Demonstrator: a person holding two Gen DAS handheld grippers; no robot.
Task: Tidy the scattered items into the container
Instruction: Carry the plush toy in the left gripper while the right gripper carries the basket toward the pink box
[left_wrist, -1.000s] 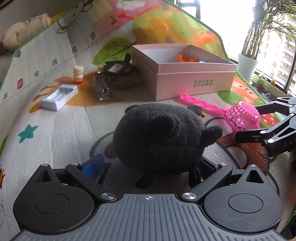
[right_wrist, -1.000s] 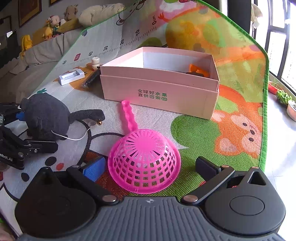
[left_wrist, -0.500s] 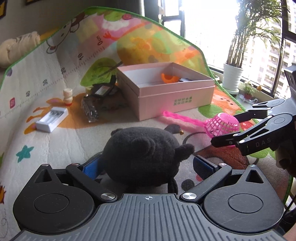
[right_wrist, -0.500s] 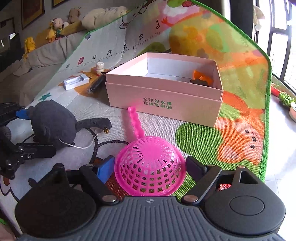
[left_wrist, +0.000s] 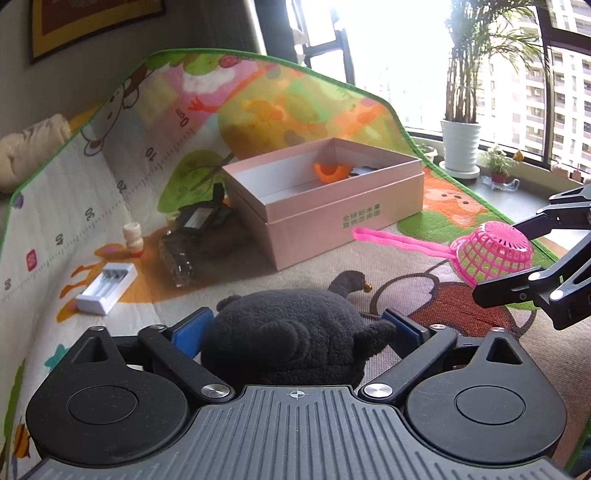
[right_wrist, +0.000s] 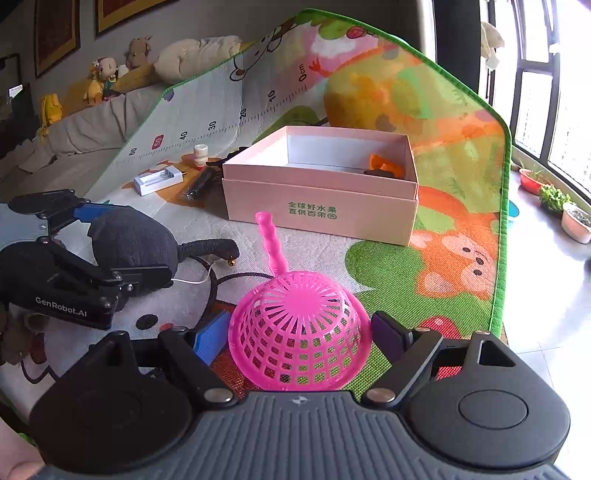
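Note:
A black plush toy (left_wrist: 288, 332) sits between the pads of my left gripper (left_wrist: 295, 325). Its jaws are closing and both blue pads press into the fur. The right wrist view shows the same plush (right_wrist: 133, 240) pinched in the left gripper (right_wrist: 125, 243), tail hanging toward the mat. My right gripper (right_wrist: 299, 328) is shut on the dome of a pink plastic strainer basket (right_wrist: 295, 325). The basket (left_wrist: 495, 251) hangs above the mat in the right gripper (left_wrist: 498, 258), handle pointing at the box. The open pink cardboard box (left_wrist: 343, 218) stands ahead and holds an orange piece (left_wrist: 328, 170).
Left of the box lie a white battery charger (left_wrist: 103, 288), a small white bottle (left_wrist: 133, 236), a clear packet (left_wrist: 177, 262) and a black item (left_wrist: 199, 218). The play mat curves up behind the box. A potted plant (left_wrist: 460, 147) stands by the window at right.
The left jaws came in against the plush and the right jaws against the pink basket. Both hands rose a little, and the basket now hangs off the mat.

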